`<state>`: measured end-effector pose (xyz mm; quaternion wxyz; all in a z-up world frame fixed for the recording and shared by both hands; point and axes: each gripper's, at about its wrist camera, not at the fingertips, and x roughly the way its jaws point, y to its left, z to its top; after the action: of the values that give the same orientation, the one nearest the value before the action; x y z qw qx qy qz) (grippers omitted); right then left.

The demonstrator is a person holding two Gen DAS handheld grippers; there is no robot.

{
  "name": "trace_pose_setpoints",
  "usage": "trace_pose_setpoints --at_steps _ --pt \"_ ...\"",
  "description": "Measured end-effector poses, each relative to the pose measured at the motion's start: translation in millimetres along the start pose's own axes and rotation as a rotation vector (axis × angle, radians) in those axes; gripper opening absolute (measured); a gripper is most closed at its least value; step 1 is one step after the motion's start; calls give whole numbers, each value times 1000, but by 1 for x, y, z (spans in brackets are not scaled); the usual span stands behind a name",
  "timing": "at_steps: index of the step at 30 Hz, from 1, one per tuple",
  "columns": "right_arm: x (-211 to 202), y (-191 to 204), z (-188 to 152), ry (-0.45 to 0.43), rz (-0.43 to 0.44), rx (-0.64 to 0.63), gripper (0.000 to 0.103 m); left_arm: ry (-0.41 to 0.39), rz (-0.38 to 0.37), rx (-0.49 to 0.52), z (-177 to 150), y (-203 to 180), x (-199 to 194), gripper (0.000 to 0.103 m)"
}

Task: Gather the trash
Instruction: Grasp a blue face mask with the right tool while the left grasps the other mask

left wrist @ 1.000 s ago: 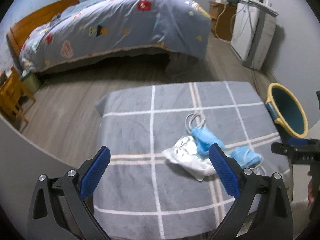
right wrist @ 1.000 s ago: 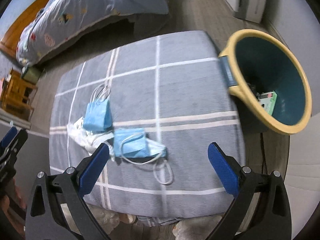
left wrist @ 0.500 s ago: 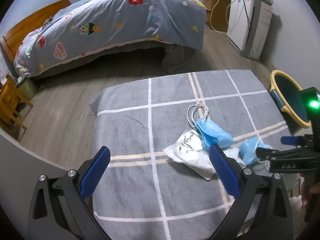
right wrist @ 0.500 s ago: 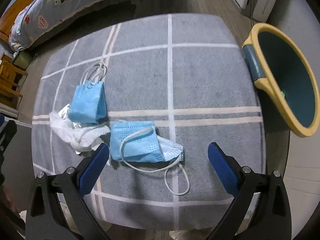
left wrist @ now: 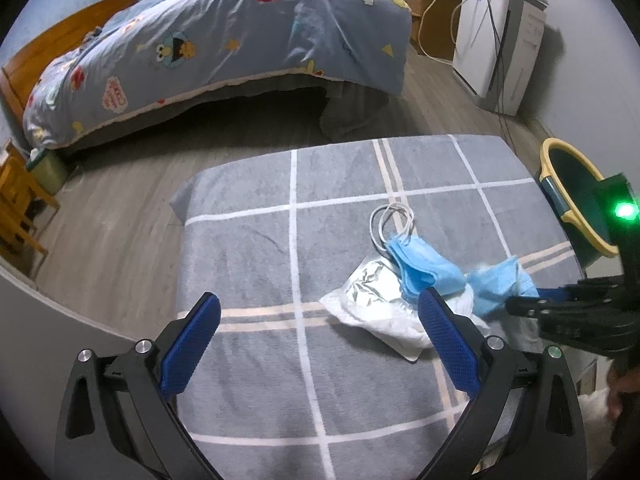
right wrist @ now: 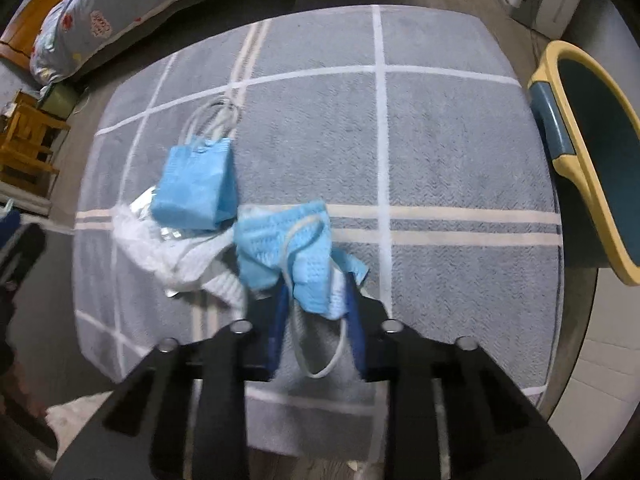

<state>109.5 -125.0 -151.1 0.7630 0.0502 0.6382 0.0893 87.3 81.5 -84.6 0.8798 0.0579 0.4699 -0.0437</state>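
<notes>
Blue pleated fabric makes up two disposable face masks on the grey cloth with white grid lines [right wrist: 440, 152], and one crinkled white and silver plastic wrapper [left wrist: 372, 300] lies beside them. One yellow-rimmed teal waste bin [right wrist: 580, 152] stands off the cloth's edge, right of the right jaws.

The right gripper [right wrist: 316, 300] reaches in low over the near edge of the cloth, its blue pads drawn close and clamped on the crumpled blue mask [right wrist: 288, 244]. That mask is bunched up between the jaws, its bulk spilling ahead and left of them, one white ear loop hanging back toward the camera. The folded blue mask [right wrist: 196, 188] lies flat ahead and left of those jaws, its long axis running away from the camera, its white loops pointing to the far side; it overlaps the wrapper.

The left gripper [left wrist: 320, 348] hovers above the cloth with jaws wide apart and nothing between them. From there the wrapper and the folded mask [left wrist: 424, 268] sit just ahead of the right pad, and the right gripper [left wrist: 532, 304] enters from the right
</notes>
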Motion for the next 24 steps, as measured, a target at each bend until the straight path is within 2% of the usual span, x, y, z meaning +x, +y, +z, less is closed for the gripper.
trace_pose_setpoints --at_steps 3,6,8,9,12,15,21,24 --pt "-31 -1 12 -16 3 -59 20 9 -24 -5 3 -4 4 98" --pt "-57 -6 21 -66 -61 -140 20 2 -50 12 4 -15 8 98" --pt "-67 -15 24 -105 -83 -152 20 9 -55 31 5 -24 15 98" --pt "-67 -20 24 -116 -66 -137 20 20 -58 41 5 -29 20 98" --pt "-60 -40 31 -101 59 -17 20 42 -62 62 3 -42 30 98" --pt "-64 -37 38 -139 46 -41 20 59 -77 79 3 -56 42 98" --pt "-61 -50 42 -135 73 3 20 69 -94 128 2 -80 58 95" --pt "-65 -60 42 -141 82 18 20 73 -112 120 4 -87 67 94"
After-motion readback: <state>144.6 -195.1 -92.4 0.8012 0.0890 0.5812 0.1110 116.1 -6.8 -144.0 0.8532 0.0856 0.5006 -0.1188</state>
